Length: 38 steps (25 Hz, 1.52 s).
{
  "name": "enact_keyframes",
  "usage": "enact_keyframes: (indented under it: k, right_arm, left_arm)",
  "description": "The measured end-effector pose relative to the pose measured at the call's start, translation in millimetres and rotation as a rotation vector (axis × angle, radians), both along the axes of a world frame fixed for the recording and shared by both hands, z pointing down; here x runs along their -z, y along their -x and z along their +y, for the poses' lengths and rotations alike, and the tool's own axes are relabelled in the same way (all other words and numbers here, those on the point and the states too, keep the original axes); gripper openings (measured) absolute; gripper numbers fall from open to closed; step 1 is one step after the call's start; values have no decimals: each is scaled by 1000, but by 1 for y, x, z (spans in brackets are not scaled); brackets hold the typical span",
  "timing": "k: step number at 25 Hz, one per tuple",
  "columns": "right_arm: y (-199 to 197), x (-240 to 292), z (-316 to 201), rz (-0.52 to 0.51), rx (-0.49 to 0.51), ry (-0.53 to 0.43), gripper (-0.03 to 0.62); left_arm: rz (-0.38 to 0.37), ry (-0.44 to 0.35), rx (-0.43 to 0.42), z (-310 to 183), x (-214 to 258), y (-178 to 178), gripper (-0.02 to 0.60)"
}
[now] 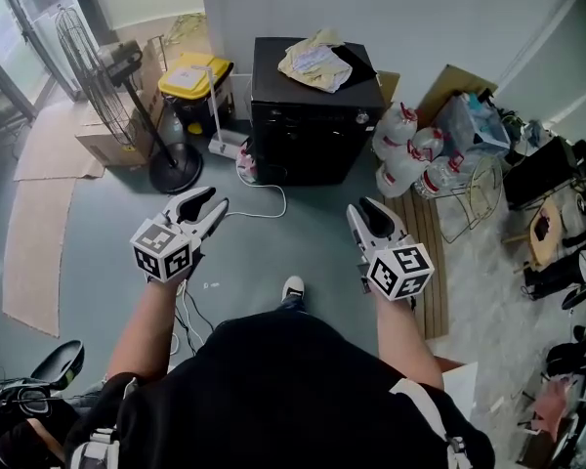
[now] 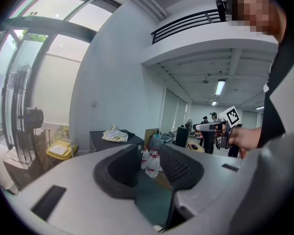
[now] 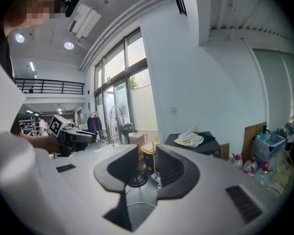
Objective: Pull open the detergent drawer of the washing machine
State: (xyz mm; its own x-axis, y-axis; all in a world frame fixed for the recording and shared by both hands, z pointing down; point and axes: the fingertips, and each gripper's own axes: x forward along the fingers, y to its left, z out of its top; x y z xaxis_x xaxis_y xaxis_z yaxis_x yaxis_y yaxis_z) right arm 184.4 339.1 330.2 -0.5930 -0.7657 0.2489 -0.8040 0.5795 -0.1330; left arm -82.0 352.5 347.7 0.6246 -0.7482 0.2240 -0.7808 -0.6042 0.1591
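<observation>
The black washing machine [image 1: 308, 130] stands against the white wall a few steps ahead, with a crumpled cloth [image 1: 317, 63] on its lid. Its detergent drawer cannot be made out on the dark front. My left gripper [image 1: 213, 201] and right gripper [image 1: 365, 209] hover over the floor well short of the machine, both open with nothing between the jaws. In the left gripper view the machine [image 2: 112, 143] lies beyond the open left gripper [image 2: 149, 165]. The right gripper view shows the machine [image 3: 203, 146] to the right of the open right gripper [image 3: 146, 168].
A standing fan [image 1: 117, 81] and a yellow-lidded bin [image 1: 195, 74] stand left of the machine. Several white jugs [image 1: 405, 149] and a wooden pallet [image 1: 432, 262] lie to its right. A white cable [image 1: 264, 209] runs across the floor. My shoe [image 1: 293, 287] is below.
</observation>
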Motion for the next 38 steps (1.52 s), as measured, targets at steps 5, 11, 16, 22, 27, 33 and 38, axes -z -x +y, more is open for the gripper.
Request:
enact_keyframes:
  k: [5,11,16,22,27,33,38]
  right_arm:
    - [-4,-10,-30,1,15,20,115]
    - [-4,-20,-63,3,38,38,117]
    - [-4,-27,-87,8,57,48,117]
    - [-10,-21,-123,4,80,56,117]
    - [-15,-25,-142,4,97,57,117]
    - [-20,-26,-164,1,120,55,117]
    - [-20,-27,-179,5,149,54,117]
  left_arm:
    - [2,20,20,-25,-9,-3,156]
    - [3,37,48,-51,-17,-3,158]
    - [4,53,63,-68,-25,-4,158]
    - [-1,65,94,-95,-18,-8,161]
    - [-9,61,111,-106,-18,-12,163]
    - [-12,54,146,-120,-13,-14,166]
    - [-16,54,170,-129,-13,-15,166]
